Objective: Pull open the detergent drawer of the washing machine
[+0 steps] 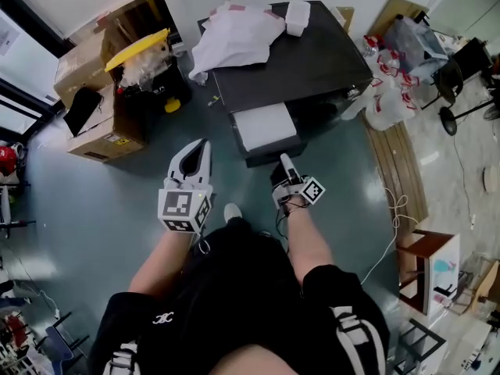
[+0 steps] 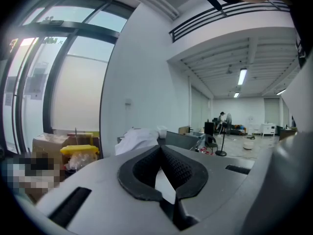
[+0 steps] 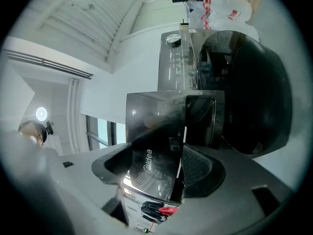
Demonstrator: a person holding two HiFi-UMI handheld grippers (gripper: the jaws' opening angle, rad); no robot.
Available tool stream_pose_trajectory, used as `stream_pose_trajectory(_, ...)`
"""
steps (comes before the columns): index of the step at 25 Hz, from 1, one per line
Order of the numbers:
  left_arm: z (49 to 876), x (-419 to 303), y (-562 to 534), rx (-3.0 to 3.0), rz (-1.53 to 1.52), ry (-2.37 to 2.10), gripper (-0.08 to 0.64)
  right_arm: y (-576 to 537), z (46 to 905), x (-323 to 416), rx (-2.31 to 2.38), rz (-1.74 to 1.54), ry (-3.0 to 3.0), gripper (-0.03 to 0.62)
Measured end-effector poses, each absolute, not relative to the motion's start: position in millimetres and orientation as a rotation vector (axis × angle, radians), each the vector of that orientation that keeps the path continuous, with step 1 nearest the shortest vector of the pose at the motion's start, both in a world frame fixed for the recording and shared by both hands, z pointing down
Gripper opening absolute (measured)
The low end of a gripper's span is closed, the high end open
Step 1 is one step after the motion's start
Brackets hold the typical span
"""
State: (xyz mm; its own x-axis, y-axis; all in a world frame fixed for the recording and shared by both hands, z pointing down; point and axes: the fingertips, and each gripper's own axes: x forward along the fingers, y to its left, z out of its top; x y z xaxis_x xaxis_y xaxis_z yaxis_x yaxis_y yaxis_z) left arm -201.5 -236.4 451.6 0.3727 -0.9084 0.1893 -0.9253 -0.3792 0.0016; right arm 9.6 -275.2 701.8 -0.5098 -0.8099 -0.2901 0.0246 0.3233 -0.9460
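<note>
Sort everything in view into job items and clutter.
Job: washing machine; detergent drawer, pulled out; right gripper, clamped on the drawer front.
Lying about: white cloth on the machine; cardboard boxes; plastic bags.

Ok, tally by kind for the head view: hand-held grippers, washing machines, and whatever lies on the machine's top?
hand-held grippers: 2 (left hand-held gripper, right hand-held gripper)
washing machine: 1
white cloth on its top: 1
small white box on its top: 1
Total: 5
</note>
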Motion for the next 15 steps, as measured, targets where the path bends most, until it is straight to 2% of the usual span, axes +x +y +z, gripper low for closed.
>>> stream_pose_trajectory(15,441.9,-191.2,-171.1,2.512,0.209,-1.719,0.003,-214.6,709.9,32.0,-0.717,-1.339,1.772,0.301)
